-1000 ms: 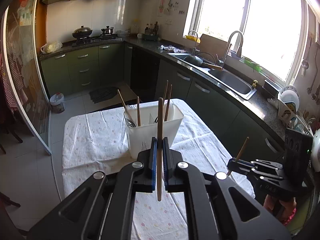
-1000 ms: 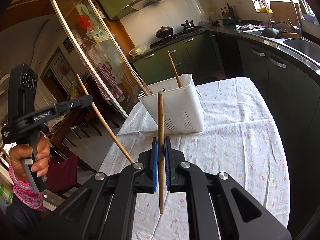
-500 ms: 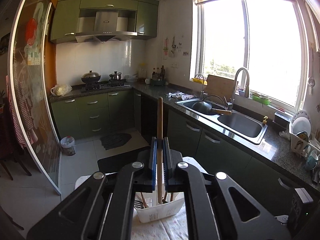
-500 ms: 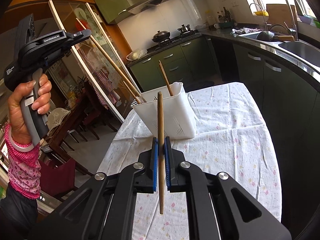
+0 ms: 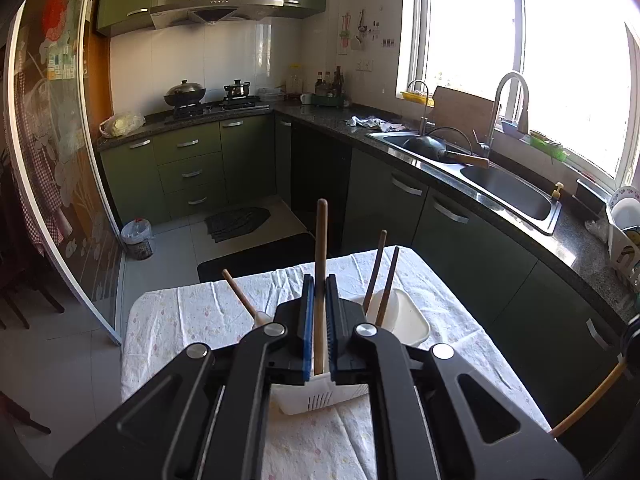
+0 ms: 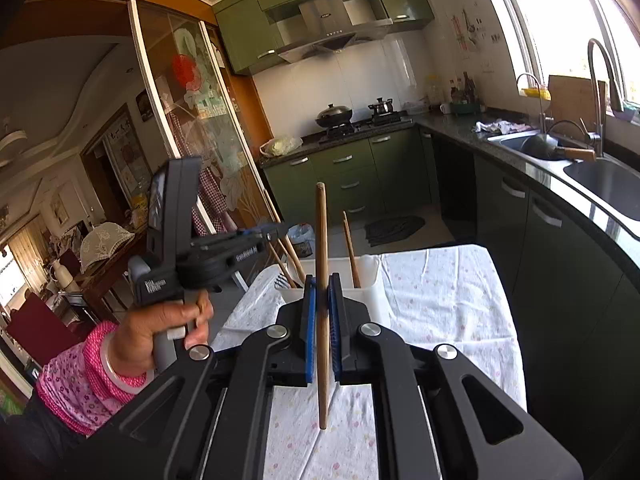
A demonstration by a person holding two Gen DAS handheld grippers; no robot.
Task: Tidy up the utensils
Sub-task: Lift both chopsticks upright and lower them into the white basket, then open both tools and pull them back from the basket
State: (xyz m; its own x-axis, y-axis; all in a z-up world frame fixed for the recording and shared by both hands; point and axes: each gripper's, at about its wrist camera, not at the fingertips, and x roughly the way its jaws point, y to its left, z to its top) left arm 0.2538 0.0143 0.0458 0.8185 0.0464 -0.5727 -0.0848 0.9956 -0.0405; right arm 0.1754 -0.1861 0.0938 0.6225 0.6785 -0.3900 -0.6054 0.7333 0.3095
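Kitchen with green cabinets, a steel sink under the window and a hob at the far wall; the surface (image 5: 180, 320) carries a white floral cloth. Count: two grippers, each with one wooden chopstick; one white utensil holder (image 5: 404, 320); three further chopstick ends seen rising from it in the left wrist view. Left gripper (image 5: 319, 320): blue pads nearly together, clamped on a chopstick (image 5: 321, 248) that stands upright between them, its lower end down inside the holder directly below and ahead of the fingertips. The log-like slight widening of the jaws is under way, pads not visibly off the wood. Right gripper (image 6: 321, 332): closed on its own chopstick (image 6: 320, 240), held upright, lower tip hanging free above the cloth, holder (image 6: 370, 276) just beyond the fingertips. In the right wrist view the left gripper sits to the left of the right one, held by a hand (image 6: 160, 328) in a pink floral sleeve. Holder contents: chopsticks, plus fork tines (image 6: 282, 280) at its left end.
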